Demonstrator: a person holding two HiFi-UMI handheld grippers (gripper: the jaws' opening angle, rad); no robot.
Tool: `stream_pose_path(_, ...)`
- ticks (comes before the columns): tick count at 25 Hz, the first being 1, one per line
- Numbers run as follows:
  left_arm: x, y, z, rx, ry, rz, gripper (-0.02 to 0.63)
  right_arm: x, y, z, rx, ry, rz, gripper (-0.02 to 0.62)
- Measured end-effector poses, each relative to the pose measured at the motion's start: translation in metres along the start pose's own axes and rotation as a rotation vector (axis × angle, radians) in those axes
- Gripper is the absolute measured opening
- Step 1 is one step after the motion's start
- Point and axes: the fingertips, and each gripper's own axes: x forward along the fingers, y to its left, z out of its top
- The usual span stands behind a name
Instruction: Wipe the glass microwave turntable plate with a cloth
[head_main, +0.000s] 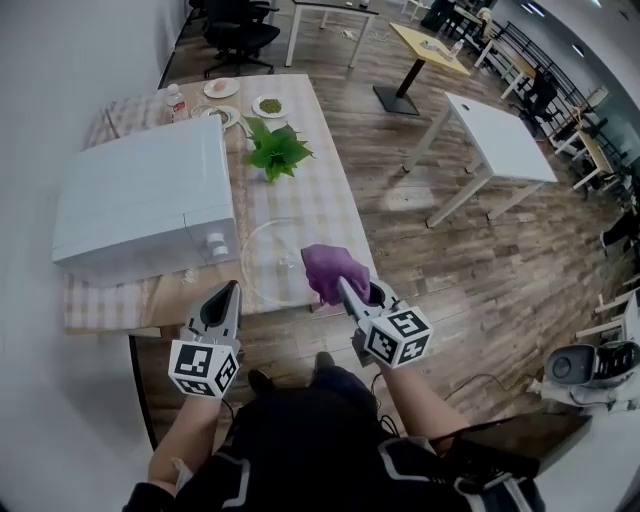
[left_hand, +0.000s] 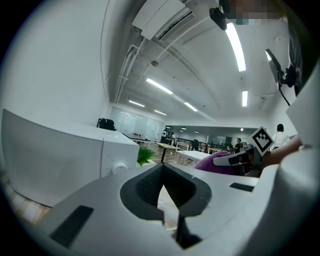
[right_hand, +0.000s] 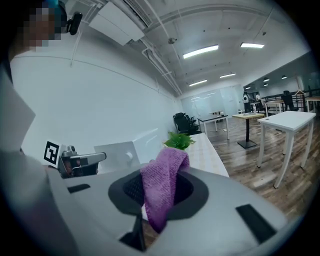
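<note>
The right gripper (right_hand: 161, 176) has its jaws clamped on the purple cloth (right_hand: 161, 192), which bunches up above the tips and droops down through the gap. Seen from the head view, it holds the cloth over the right rim of the glass turntable plate (head_main: 268, 262); whether fabric meets glass cannot be told. The plate lies flat on the checked table (head_main: 325, 205), close to the near edge and just beside the white microwave (head_main: 140, 195). The left gripper (left_hand: 161, 172) shows its jaws drawn together at the tips, with nothing between them. It hovers at the plate's left side, off the microwave's front corner. A green plant (head_main: 275, 150) stands farther back on the table.
</note>
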Motion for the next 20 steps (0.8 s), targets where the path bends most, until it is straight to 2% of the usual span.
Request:
stream_pose_path(3, -0.001, -0.002, 0.011, 0.025, 0.006, 0.056, 0.008, -0.005, -0.001, 0.018, -0.020, -0.037, 0.018, 0.066)
stream_pose_path(6, 0.003, -0.012, 0.025, 0.038, 0.000, 0.070, 0.008, -0.009, -0.003, 0.035, -0.069, -0.056, 0.044, 0.066)
stream_pose_path(8, 0.006, -0.024, 0.033, 0.049, -0.006, 0.073, 0.008, -0.012, -0.004, 0.045, -0.135, -0.058, 0.054, 0.066)
stream_pose_path(11, 0.008, -0.040, 0.037, 0.064, -0.010, 0.087, 0.008, -0.023, -0.009, 0.059, -0.256, -0.073, 0.022, 0.064)
stream_pose_path(17, 0.006, -0.049, 0.050, 0.063, -0.053, 0.148, 0.008, -0.036, -0.018, 0.078, -0.211, -0.116, 0.060, 0.058)
stream_pose_path(20, 0.006, -0.059, 0.053, 0.086, -0.057, 0.153, 0.008, -0.036, -0.018, 0.080, -0.219, -0.120, 0.080, 0.058)
